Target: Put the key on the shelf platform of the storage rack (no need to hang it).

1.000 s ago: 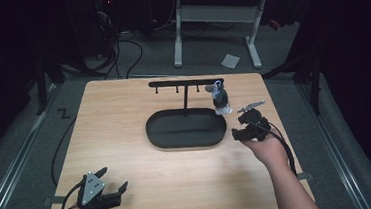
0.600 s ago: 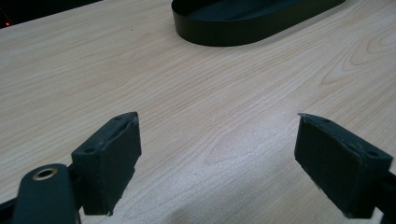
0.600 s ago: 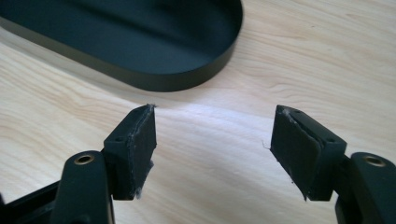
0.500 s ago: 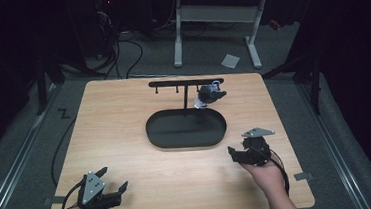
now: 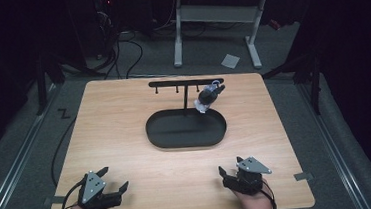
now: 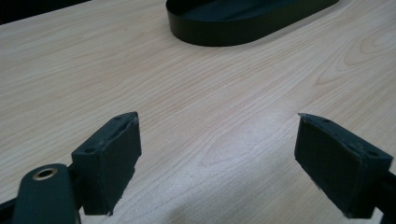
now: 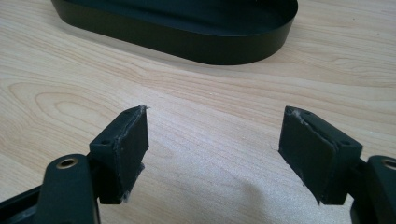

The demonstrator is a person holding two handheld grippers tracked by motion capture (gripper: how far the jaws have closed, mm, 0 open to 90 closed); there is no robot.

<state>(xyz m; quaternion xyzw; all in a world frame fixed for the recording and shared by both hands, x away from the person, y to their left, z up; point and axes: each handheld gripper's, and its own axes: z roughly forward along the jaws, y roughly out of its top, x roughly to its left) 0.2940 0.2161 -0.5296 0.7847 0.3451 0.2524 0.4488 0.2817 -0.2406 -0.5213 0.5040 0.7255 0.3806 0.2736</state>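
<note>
An oval tray (image 5: 186, 137) sits at the centre of the desk (image 5: 114, 120), with a hook rack (image 5: 184, 82) standing just behind it and a small object (image 5: 207, 98) hanging from the rack's right end, above the tray's rear edge. At the desk's near edge, the left hand-held gripper (image 5: 114, 179) and right hand-held gripper (image 5: 231, 165) rest well apart, both in front of the tray.

a dim lab: wooden table (image 5: 124, 114) on grey carpet, floor cables (image 5: 134, 48), metal desk legs (image 5: 178, 40).
</note>
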